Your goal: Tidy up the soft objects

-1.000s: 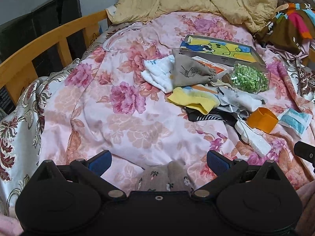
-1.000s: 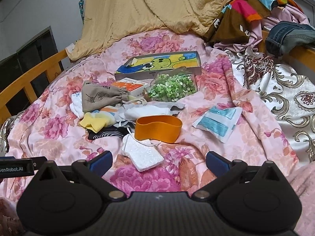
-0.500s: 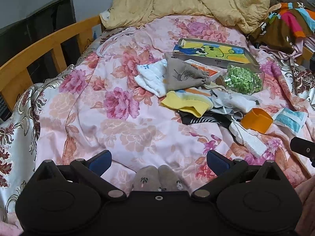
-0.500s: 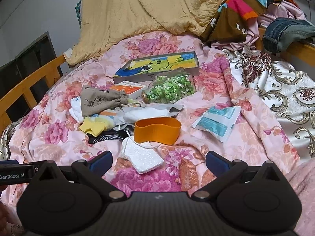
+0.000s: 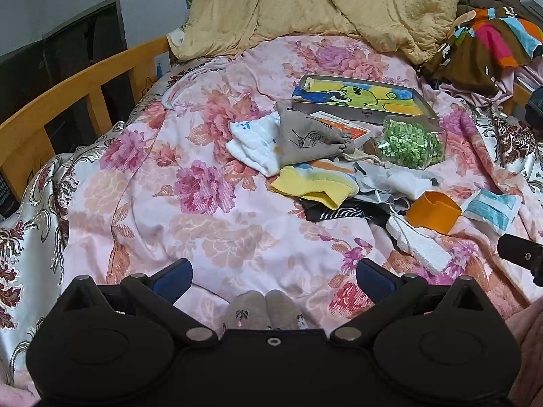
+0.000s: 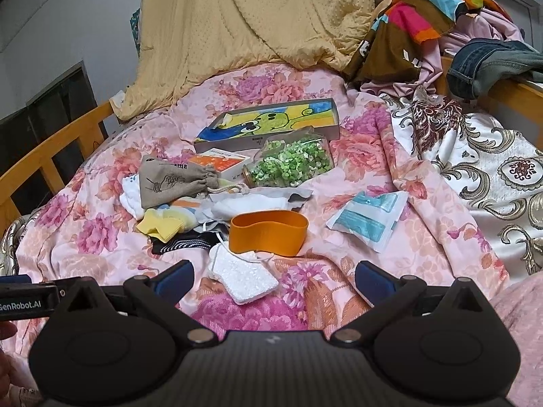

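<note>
Apparently nothing sorted yet: grey pouch (image 6: 174,183), yellow sock (image 6: 164,225), white cloth (image 5: 254,146) heaped mid-bed (image 5: 217,234). Left gripper (image 5: 273,276) and right gripper (image 6: 273,278) spread wide, empty.

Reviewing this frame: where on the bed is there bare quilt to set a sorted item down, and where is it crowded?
Bare floral quilt lies between the wooden rail and the yellow sock, running down to the open left tool. A smaller patch lies right of the blue-white packet. It is crowded around the drawstring pouch, orange band and green-bead jar.
</note>
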{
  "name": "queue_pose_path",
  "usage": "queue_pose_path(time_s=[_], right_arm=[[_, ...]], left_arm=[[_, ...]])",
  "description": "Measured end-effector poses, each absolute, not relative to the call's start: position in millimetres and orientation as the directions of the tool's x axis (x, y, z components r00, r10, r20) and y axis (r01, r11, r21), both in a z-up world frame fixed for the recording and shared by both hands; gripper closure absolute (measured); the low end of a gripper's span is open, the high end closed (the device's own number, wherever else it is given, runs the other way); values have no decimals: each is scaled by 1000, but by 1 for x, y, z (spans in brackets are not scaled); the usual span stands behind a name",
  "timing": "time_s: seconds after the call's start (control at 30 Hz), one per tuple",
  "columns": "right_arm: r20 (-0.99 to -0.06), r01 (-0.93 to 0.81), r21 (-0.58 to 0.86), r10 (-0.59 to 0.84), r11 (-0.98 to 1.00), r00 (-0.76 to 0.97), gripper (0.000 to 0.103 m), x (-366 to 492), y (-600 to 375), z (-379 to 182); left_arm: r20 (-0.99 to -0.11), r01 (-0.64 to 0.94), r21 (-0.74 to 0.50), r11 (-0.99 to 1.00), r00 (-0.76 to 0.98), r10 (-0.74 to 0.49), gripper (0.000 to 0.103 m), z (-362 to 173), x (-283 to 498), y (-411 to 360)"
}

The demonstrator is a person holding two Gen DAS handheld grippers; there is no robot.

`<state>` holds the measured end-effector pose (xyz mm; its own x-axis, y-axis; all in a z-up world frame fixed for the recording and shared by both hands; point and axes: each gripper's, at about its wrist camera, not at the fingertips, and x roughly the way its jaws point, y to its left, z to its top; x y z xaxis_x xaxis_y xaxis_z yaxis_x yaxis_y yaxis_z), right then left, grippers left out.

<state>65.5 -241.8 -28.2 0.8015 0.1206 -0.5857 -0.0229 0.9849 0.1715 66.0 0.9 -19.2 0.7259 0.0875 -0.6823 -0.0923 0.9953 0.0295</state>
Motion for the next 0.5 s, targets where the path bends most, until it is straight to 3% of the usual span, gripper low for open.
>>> queue_pose_path(time_s=[0.5], right_arm=[[-587, -23, 171, 121, 985, 801, 0, 65, -241, -28]], left_arm=[[-683, -93, 28, 995, 725, 87, 1, -19, 66, 2]])
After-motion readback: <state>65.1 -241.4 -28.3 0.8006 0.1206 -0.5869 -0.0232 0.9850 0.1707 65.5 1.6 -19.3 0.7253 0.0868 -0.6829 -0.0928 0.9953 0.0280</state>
